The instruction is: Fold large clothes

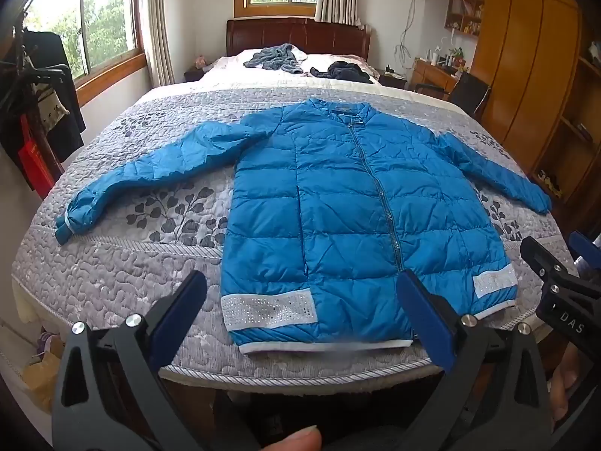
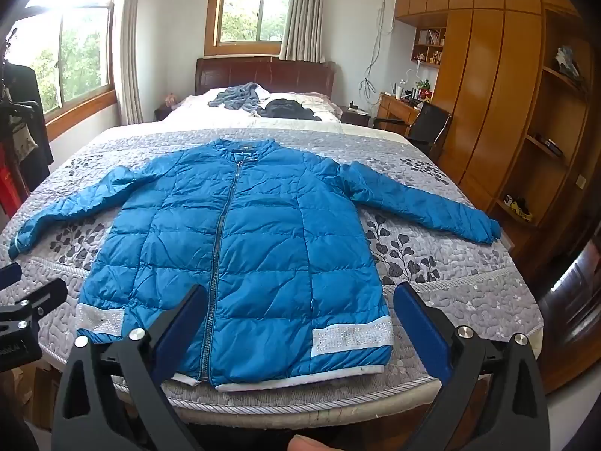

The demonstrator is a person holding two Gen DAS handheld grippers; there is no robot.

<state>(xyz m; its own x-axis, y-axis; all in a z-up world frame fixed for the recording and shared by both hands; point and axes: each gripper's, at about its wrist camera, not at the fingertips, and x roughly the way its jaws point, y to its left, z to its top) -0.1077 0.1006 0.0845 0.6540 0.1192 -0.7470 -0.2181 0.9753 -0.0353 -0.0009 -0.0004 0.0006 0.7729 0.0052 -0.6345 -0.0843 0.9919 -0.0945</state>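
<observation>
- The bed (image 1: pixel 124 263) carries your blue jacket (image 1: pixel 338 203), lying flat, zipped, sleeves spread, hem at the near edge.
- Grey and dark clothes (image 2: pixel 240 99) lie heaped near the headboard, too far to identify.
- Your left hand-held gripper (image 1: pixel 300 312) and right hand-held gripper (image 2: pixel 300 323) hover released, their fingers hiding parts of the hem.

Both wrist cameras sit near the foot of the bed (image 1: pixel 112 263), facing the headboard (image 2: pixel 263 75). Left view stands left of right; both share the blue jacket (image 1: pixel 338 206).
</observation>
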